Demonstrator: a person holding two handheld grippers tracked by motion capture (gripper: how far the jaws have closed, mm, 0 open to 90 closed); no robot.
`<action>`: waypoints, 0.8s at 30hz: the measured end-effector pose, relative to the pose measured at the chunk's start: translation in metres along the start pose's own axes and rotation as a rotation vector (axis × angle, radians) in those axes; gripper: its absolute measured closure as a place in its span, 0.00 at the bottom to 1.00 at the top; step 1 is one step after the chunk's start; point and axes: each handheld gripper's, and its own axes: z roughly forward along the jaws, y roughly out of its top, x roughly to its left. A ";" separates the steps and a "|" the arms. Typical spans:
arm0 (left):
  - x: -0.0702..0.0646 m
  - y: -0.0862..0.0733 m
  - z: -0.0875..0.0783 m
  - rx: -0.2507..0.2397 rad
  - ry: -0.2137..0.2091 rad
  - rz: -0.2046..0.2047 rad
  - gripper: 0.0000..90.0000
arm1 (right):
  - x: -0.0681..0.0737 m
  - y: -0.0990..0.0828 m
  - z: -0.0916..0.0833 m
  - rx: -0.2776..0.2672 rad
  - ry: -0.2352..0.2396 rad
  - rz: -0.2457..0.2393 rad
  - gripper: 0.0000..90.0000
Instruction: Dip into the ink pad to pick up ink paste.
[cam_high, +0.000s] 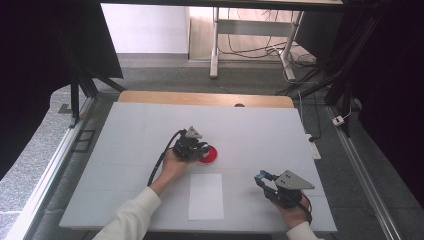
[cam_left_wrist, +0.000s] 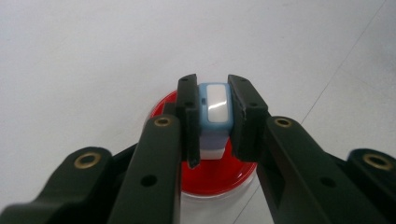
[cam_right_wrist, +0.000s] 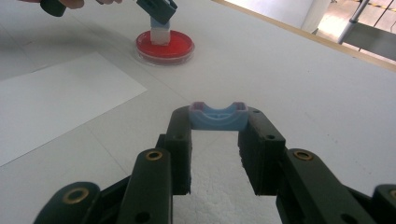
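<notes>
Red ink pad sat at table centre; the left gripper pinched a blue stamp onto it for inking, while at five o'clock the right gripper clamped its cap.

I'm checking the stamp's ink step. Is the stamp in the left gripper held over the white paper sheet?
No: in the left gripper view the stamp, clamped in the left gripper, sits over the red dish.
</notes>
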 end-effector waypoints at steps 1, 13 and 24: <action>0.000 0.000 -0.001 -0.003 0.002 0.002 0.84 | 0.000 0.000 0.000 0.000 0.000 0.000 0.73; -0.001 0.001 -0.002 -0.012 0.007 0.001 0.83 | 0.000 0.000 0.000 0.000 -0.001 0.000 0.73; 0.000 0.002 -0.006 -0.035 0.005 0.000 0.83 | 0.000 0.000 0.000 -0.002 -0.001 -0.001 0.73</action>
